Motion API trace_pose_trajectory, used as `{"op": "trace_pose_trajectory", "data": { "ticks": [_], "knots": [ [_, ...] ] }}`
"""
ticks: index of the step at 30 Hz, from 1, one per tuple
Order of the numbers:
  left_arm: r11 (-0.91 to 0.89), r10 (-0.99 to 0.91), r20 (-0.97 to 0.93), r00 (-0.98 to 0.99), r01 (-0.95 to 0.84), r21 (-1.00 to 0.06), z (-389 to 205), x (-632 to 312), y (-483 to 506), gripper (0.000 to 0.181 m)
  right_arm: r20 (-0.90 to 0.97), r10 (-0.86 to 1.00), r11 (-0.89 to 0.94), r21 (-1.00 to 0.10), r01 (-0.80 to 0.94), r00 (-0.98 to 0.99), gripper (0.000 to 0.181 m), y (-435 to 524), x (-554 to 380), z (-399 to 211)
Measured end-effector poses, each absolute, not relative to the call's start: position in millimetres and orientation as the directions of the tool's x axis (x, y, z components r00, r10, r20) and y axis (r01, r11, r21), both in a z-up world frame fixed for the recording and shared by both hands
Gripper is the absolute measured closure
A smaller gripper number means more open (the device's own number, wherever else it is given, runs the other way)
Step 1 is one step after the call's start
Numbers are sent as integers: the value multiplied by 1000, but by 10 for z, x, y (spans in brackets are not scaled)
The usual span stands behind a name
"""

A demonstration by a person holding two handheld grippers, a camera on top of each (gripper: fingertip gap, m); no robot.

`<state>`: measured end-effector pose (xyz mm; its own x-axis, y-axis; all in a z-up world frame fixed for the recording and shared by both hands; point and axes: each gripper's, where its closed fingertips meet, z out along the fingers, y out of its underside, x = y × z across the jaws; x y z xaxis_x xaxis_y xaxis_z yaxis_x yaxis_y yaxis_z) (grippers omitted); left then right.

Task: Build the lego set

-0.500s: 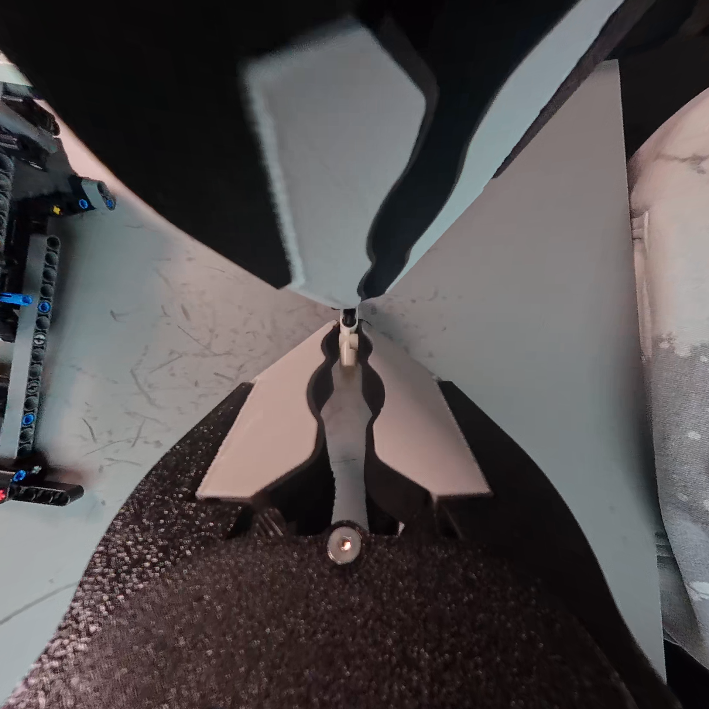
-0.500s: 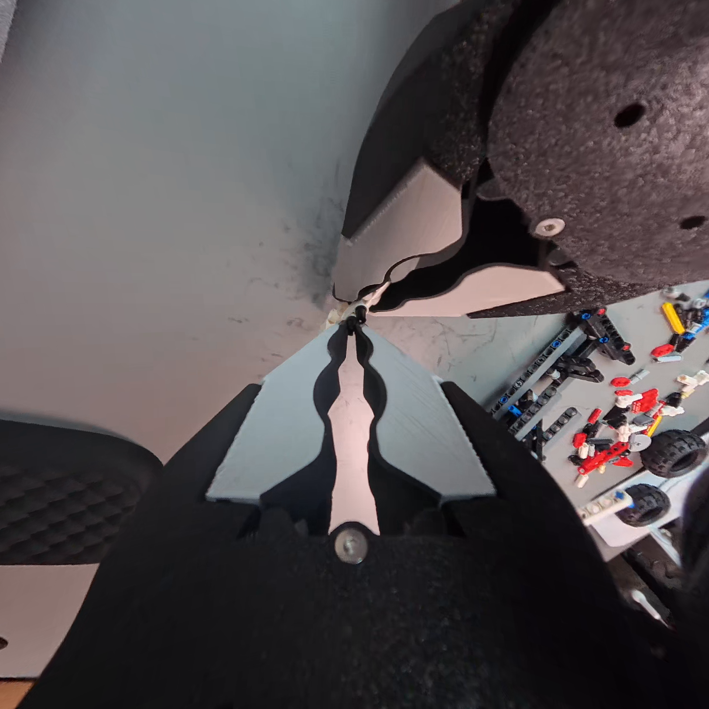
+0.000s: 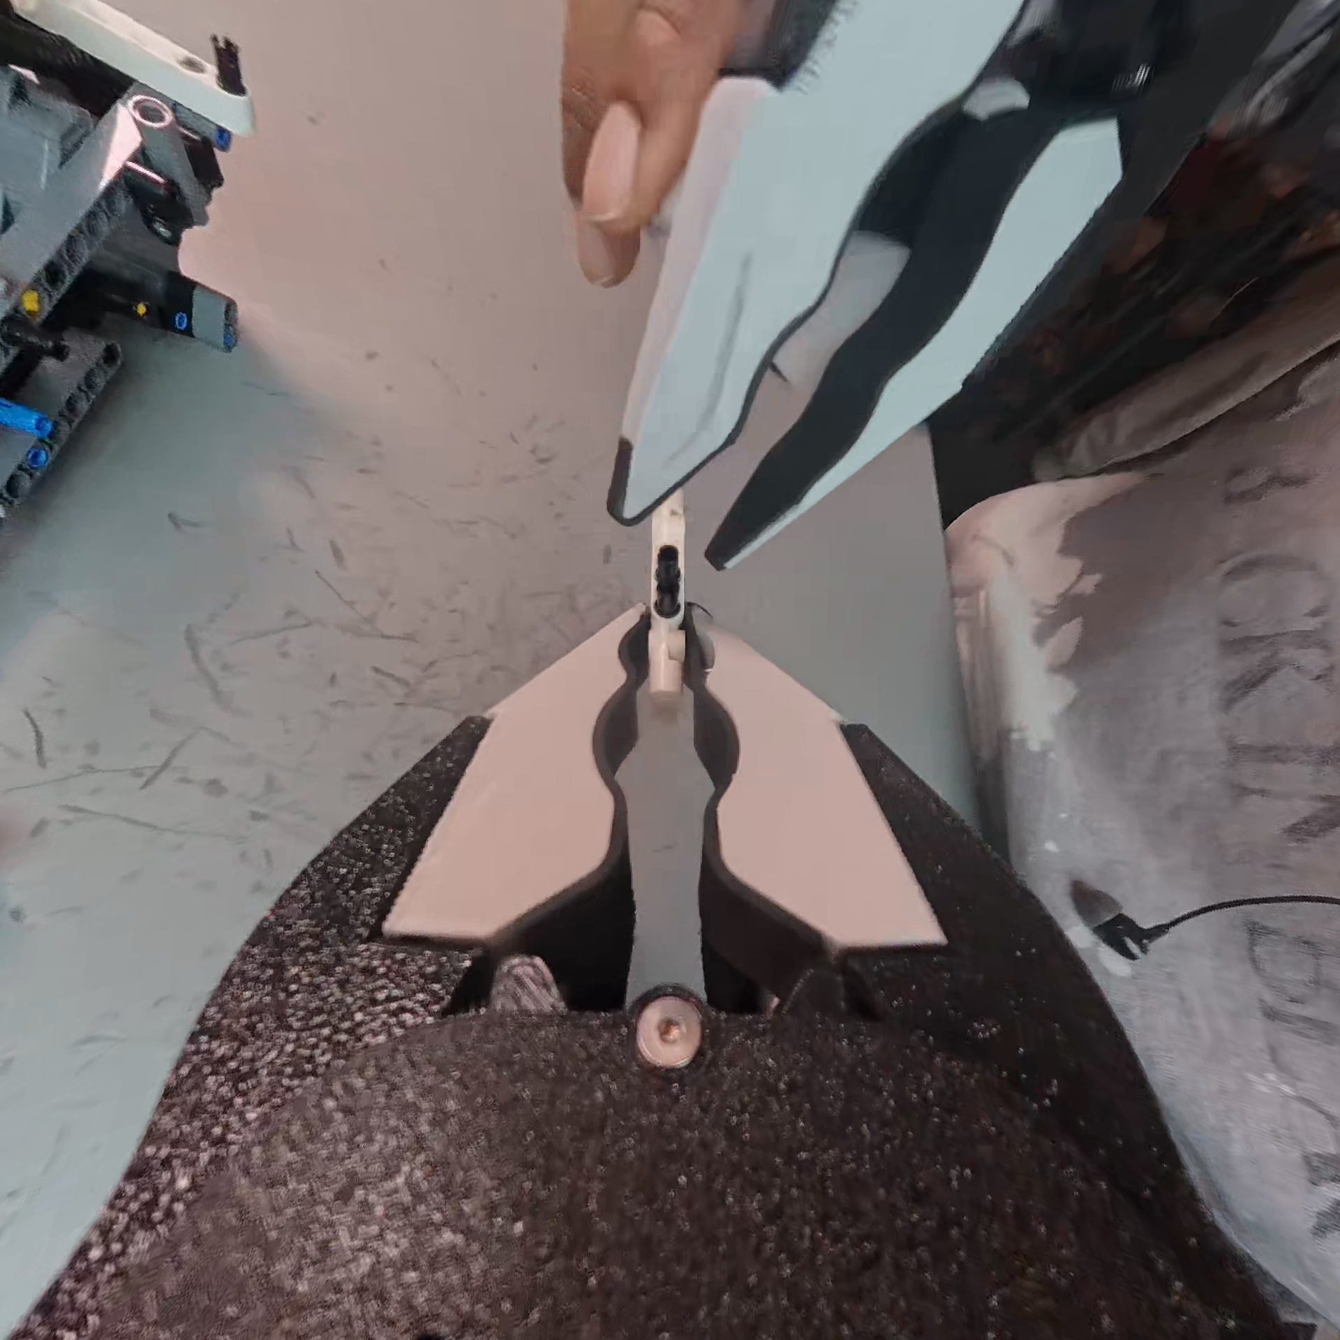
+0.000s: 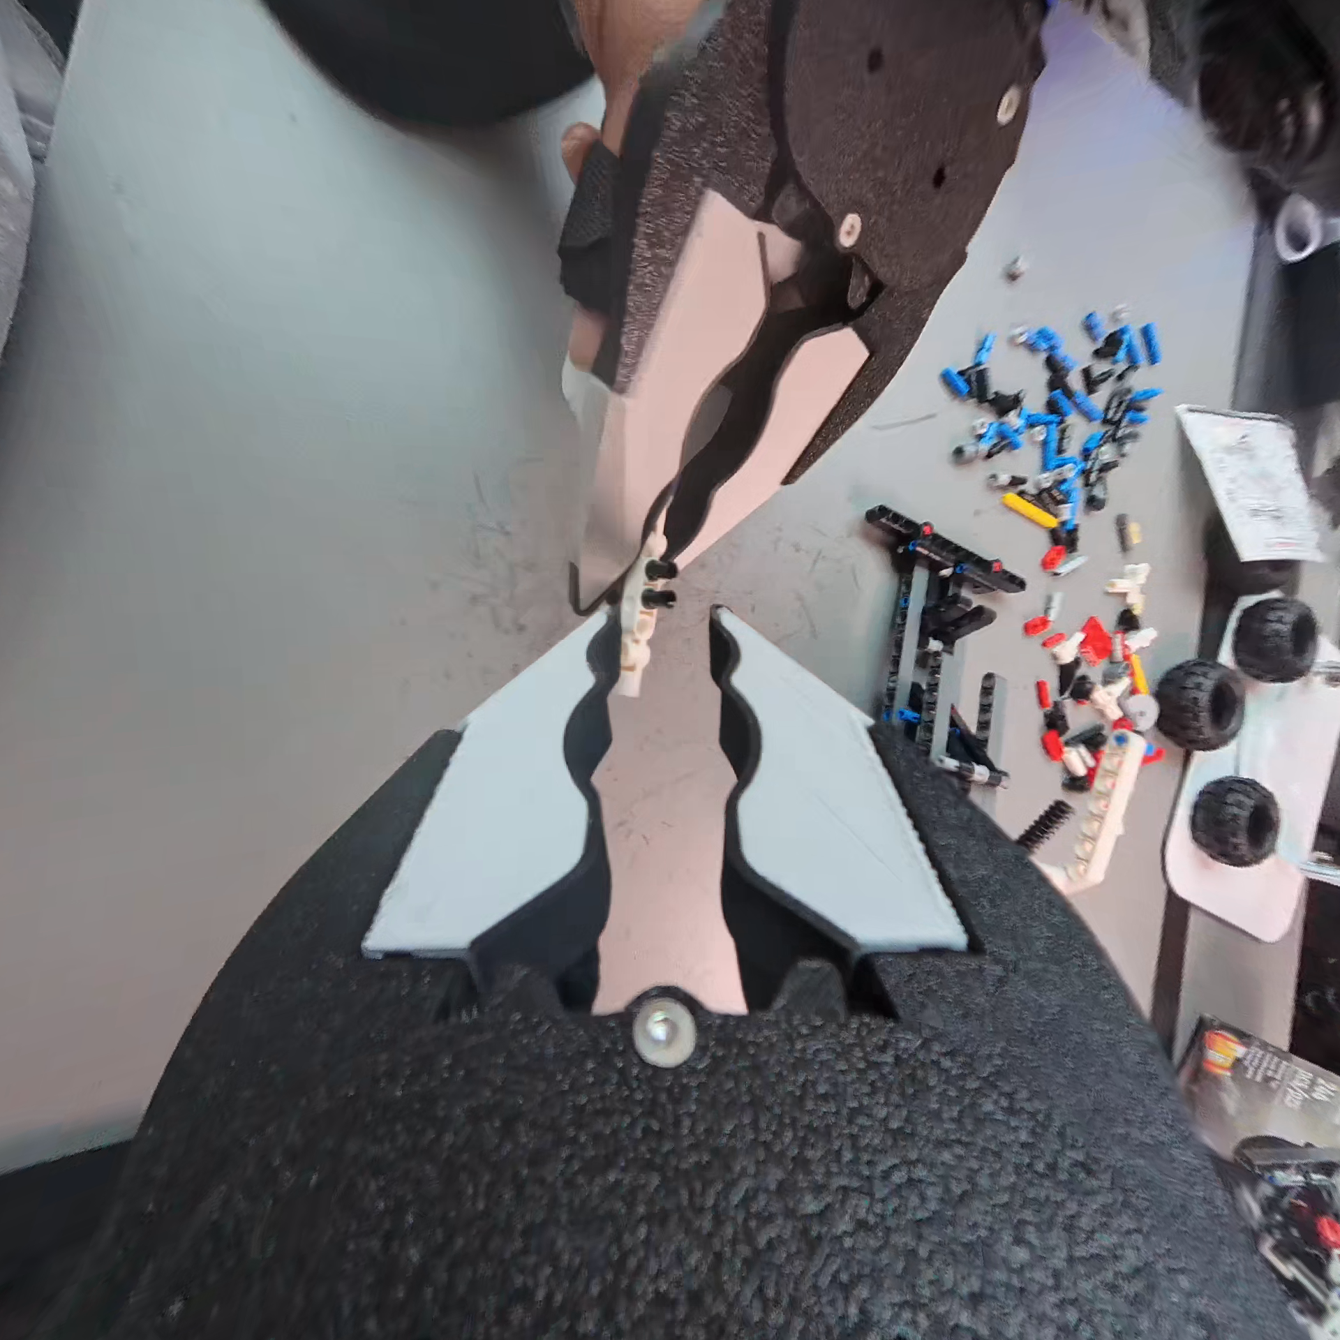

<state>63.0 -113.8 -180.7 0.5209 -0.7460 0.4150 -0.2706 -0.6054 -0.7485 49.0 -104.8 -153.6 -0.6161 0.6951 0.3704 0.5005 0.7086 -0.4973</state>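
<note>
Right gripper [image 4: 658, 616] now open, tips pulled apart; half a second ago pinched tight on the small black pins [image 4: 658, 584]. Let go now, backed off a little. Left gripper [image 3: 668, 631] clamped as before on the small white plastic beam with holes [image 3: 666, 616], held up over the grey scratched table [image 3: 290, 580]. Two black pins now stuck in the white beam, side by side, poking out of its side. Other end of the beam between the parted right tips, close to one tip; touching or not, hard to tell. Farther off, a half-built grey and black frame [image 4: 935, 638] flat on the table. Beyond it, loose piles of blue, red and white bits [image 4: 1066, 406]. Three black rubber wheels [image 4: 1225, 703] on a white tray [image 4: 1233, 899] at the far edge.
</note>
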Motion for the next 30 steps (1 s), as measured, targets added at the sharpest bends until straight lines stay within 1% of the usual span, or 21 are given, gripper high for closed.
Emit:
{"op": "trace_pose_trajectory", "data": {
  "ticks": [1, 3, 6, 9, 14, 16, 22, 23, 25, 27, 28, 30],
  "knots": [
    [-618, -738, 447, 506, -240, -749, -1766, 627, -1142, 174, 404, 686, 718, -508, 476, -605, 153, -1080, 500, -1511],
    [-637, -726, 492, 480, -201, -744, -1716, 634, -1151, 174, 485, 646, 760, -480, 438, -590, 141, -1120, 512, -1530],
    [-672, -703, 563, 435, -147, -726, -1665, 653, -1169, 174, 582, 571, 821, -411, 397, -578, 134, -1144, 507, -1599],
    [-709, -677, 632, 377, -107, -697, -1638, 686, -1221, 175, 626, 535, 845, -388, 368, -567, 145, -1136, 493, -1576],
    [-755, -639, 712, 293, -58, -654, -1560, 706, -1283, 175, 671, 444, 896, -318, 310, -594, 145, -1178, 499, -1518],
    [-765, -628, 728, 274, -46, -642, -1542, 716, -1302, 175, 659, 447, 894, -324, 308, -605, 145, -1199, 506, -1509],
    [-762, -633, 720, 285, -65, -644, -1580, 727, -1326, 175, 661, 402, 915, -265, 304, -633, 148, -1232, 516, -1540],
    [-758, -636, 714, 294, -65, -649, -1585, 714, -1313, 175, 661, 413, 910, -270, 314, -627, 148, -1220, 508, -1548],
    [-729, -662, 687, 299, -47, -682, -1533, 666, -1270, 175, 655, 482, 875, -334, 349, -582, 147, -1182, 467, -1515],
    [-703, -678, 676, 288, 15, -711, -1417, 593, -1217, 175, 598, 619, 785, -488, 382, -509, 143, -1129, 430, -1399],
    [-672, -697, 642, 319, 22, -740, -1411, 547, -1185, 175, 512, 710, 699, -590, 404, -483, 134, -1113, 437, -1358],
    [-619, -731, 587, 348, 26, -785, -1373, 494, -1164, 174, 275, 858, 465, -777, 426, -435, 133, -1094, 463, -1293]
  ]
}}
